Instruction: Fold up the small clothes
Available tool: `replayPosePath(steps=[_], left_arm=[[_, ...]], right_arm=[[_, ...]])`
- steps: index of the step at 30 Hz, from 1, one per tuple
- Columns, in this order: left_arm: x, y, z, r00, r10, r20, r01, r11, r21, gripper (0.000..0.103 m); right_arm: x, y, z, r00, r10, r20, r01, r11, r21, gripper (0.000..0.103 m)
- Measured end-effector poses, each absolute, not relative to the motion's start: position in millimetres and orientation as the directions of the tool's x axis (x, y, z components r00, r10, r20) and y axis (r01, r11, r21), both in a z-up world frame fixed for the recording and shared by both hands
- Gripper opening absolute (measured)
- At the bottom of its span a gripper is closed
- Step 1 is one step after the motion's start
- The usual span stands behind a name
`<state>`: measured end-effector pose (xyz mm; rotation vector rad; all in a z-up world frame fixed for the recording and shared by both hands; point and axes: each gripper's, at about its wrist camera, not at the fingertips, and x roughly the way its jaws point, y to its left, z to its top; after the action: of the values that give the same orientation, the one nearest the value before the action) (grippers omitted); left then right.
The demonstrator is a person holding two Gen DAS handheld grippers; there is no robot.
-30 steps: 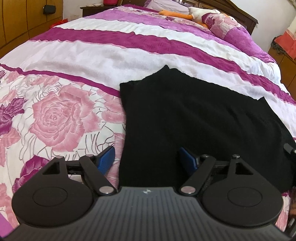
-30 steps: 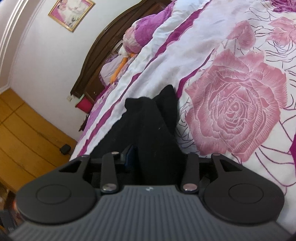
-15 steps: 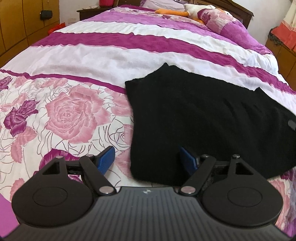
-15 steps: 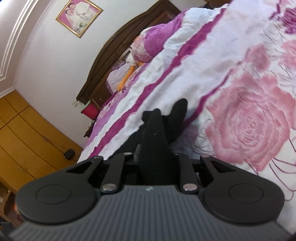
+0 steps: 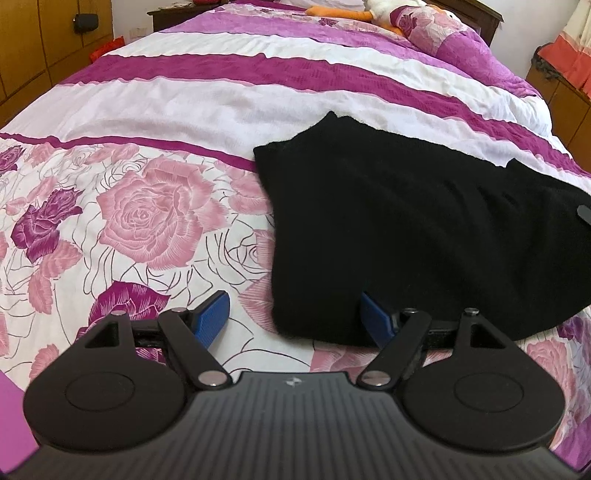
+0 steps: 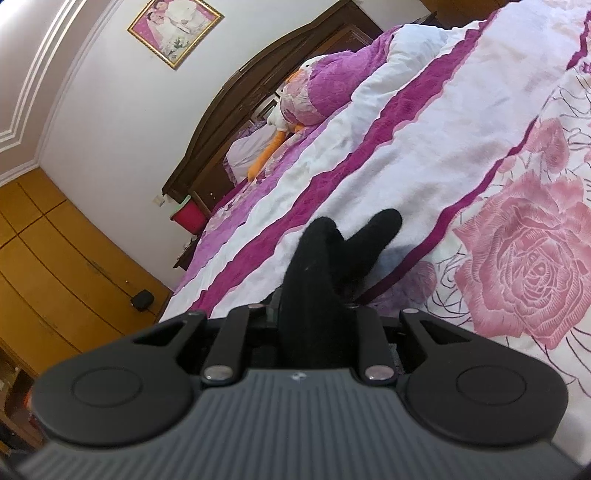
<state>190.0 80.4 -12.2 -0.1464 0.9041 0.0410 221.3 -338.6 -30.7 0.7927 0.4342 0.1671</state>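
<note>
Left gripper (image 5: 295, 314): jaws spread wide, blue pads (image 5: 210, 314) well apart, nothing clamped. Angled downward above the bedspread (image 5: 147, 206). Near-left corner of the black knit garment (image 5: 424, 229) visible in the gap between the pads, the right pad showing against the garment's near edge; contact between pad and fabric not determinable from this view.

Black knit garment: spread mostly flat on the bedspread, right of the large pink rose print, far edge reaching the white and magenta stripes. Right-hand portion raised and drawn toward the right edge of the left wrist view, where a small dark part of other equipment shows.

Right gripper (image 6: 314, 325): jaws narrow, clamped on a bunched fold of the black knit garment (image 6: 314, 280). Fold standing up between the fingers and hiding the pads. Two rounded fabric ends projecting forward past the fingers, held above the bedspread (image 6: 406, 155), with a soft shadow beneath on the white and floral area.

Surroundings: floral pillow (image 6: 314, 92) and plush toy with orange parts (image 6: 269, 147) at the head of the bed, in front of the dark wooden headboard (image 6: 236, 103). Framed picture (image 6: 175, 27) on the wall above. Wooden wardrobe panels (image 6: 48, 266) at the left of the right wrist view.
</note>
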Motion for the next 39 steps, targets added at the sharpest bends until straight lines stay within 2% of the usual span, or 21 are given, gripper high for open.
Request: replayPosePath(steps=[10,25,30,36,39], left_arm=[[189.5,89.0,-4.4,0.644,-0.003,-0.765,-0.1,0.991,-0.088,0.081],[188.1,137.6,0.0,0.662,0.057,-0.748,-0.184,0.979,-0.088,0.081],[182.2,151.6,-4.8,0.665,0.073,-0.743,-0.209,0.974,-0.092,0.081],[178.3,163.1,-11.4,0.661,0.069,-0.747,-0.222,0.969,-0.107,0.081],[176.7,167.2,-13.4,0.666,0.077,-0.742,-0.224,0.969,-0.1,0.081]], right_arm=[[236.6,-313.5,-3.3,0.891,0.344,-0.296,-0.03,0.695,0.718,0.021],[263.8,-193.9,44.0,0.843,0.46,-0.279,-0.264,0.805,0.531,0.021],[269.4,-134.8,37.2,0.778,0.539,-0.322,-0.379,0.812,0.443,0.021],[272.3,-71.7,-11.0,0.69,0.564,-0.454,-0.455,0.825,0.334,0.021],[268.8,-63.1,-27.0,0.67,0.566,-0.48,-0.472,0.824,0.313,0.022]])
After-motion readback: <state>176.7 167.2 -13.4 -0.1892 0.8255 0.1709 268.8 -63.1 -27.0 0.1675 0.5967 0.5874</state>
